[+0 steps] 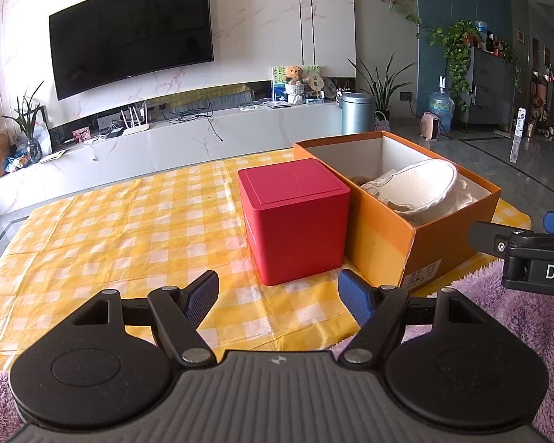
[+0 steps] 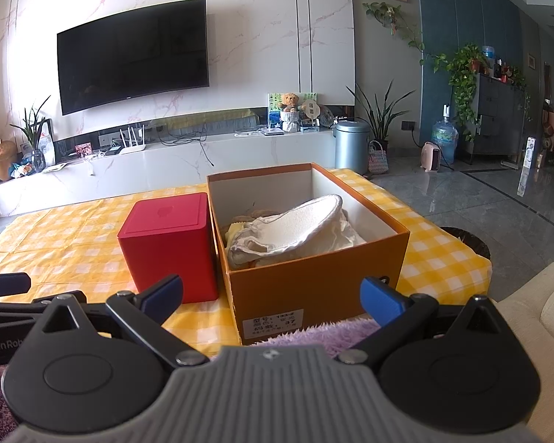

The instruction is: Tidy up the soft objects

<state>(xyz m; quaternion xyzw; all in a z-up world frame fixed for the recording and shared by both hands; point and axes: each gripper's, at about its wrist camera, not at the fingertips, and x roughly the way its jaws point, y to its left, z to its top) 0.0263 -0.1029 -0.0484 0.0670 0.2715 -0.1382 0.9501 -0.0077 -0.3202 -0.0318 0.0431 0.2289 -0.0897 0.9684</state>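
Underneath, box [image 2: 314, 288] contents stay hidden by white cloth [image 2: 299, 229] — both tools [image 1: 279, 295] [image 2: 271, 295] gape, empty.

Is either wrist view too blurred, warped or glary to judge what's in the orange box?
Left wrist: sharp, fisheye bends the TV; orange box sunlit. Right wrist: sharp, white cloth inside clearly lit, glare only on the floor.

You see an open orange box [image 2: 314, 288] on the yellow checked cloth [image 2: 74, 243]. Soft white cloth things [image 2: 295, 229] lie bunched up inside it, with a bit of yellow cloth under them. A shut red box [image 2: 170, 243] stands just beside the orange box. A fluffy purple blanket [image 1: 517, 313] lies in front.
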